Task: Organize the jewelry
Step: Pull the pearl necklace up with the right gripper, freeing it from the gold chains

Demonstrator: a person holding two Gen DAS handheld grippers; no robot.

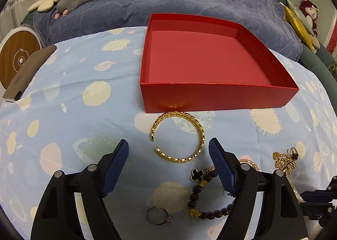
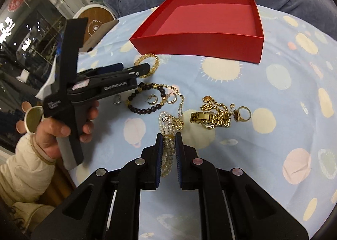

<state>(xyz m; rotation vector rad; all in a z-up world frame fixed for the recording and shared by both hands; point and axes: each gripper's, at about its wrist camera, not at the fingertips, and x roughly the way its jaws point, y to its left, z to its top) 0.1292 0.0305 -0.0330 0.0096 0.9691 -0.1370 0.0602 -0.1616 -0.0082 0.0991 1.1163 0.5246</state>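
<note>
The left gripper [image 1: 168, 145] stands spread just short of the gold bangle [image 1: 179, 136], the red box [image 1: 210, 96] beyond it, while the right gripper [image 2: 168, 136] is clamped on the pearl strand [image 2: 169, 145].

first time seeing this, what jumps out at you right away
The empty red box at the far side of the blue patterned cloth dominates. Just in front of it lies a gold open bangle, with the left gripper open just short of it. Nearer the person, the right gripper is shut on a pearl strand beside a gold jewelry pile.
</note>
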